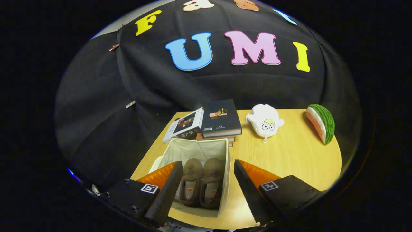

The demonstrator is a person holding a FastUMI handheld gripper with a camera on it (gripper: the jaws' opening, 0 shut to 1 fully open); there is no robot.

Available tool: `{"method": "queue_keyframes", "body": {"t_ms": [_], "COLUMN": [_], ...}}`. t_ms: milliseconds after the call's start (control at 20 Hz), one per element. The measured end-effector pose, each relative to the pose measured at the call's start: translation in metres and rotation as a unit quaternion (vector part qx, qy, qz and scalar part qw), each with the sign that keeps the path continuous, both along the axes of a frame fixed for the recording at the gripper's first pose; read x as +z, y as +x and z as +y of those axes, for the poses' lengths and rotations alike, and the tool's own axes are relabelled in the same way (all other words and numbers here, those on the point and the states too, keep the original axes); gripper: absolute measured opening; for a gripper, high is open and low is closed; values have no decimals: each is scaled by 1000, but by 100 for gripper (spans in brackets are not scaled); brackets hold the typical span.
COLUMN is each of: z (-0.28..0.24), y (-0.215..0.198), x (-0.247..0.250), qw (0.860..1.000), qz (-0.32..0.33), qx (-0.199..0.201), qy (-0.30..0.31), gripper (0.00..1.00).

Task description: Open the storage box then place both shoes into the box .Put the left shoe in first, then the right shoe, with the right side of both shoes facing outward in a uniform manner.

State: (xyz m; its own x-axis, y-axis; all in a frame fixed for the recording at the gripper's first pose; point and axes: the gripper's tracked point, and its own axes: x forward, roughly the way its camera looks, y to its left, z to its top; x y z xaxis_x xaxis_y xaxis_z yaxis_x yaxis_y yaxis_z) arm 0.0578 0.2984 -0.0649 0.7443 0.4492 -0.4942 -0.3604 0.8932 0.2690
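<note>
Hiding box (196,151) edges, spread fingers (254,193)

place: staged recording booth | cues: black cloth wall (96,106); wooden table (289,158); books (222,120), plush toy (265,122)

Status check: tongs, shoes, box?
Tongs open, holding nothing, fingers either side of the box. Box open, both shoes inside, side by side: one, other. Books just beyond the box, not blocking.

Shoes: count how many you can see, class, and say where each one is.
2. Both sit side by side inside the open storage box: left one, right one, between the open gripper fingers. None seems hidden.
</note>
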Motion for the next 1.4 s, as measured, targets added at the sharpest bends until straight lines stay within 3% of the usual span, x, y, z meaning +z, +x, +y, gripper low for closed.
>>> {"method": "queue_keyframes", "body": {"t_ms": [300, 700, 1100, 1400], "z": [-77, -219, -341, -358], "y": [20, 43, 47, 38], "x": [65, 136, 109, 67], "qw": [993, 961, 954, 955], "qz": [-111, -253, -265, -271], "qx": [-41, -112, -141, -113], "qy": [15, 4, -1, -41], "gripper": [98, 98, 98, 98]}}
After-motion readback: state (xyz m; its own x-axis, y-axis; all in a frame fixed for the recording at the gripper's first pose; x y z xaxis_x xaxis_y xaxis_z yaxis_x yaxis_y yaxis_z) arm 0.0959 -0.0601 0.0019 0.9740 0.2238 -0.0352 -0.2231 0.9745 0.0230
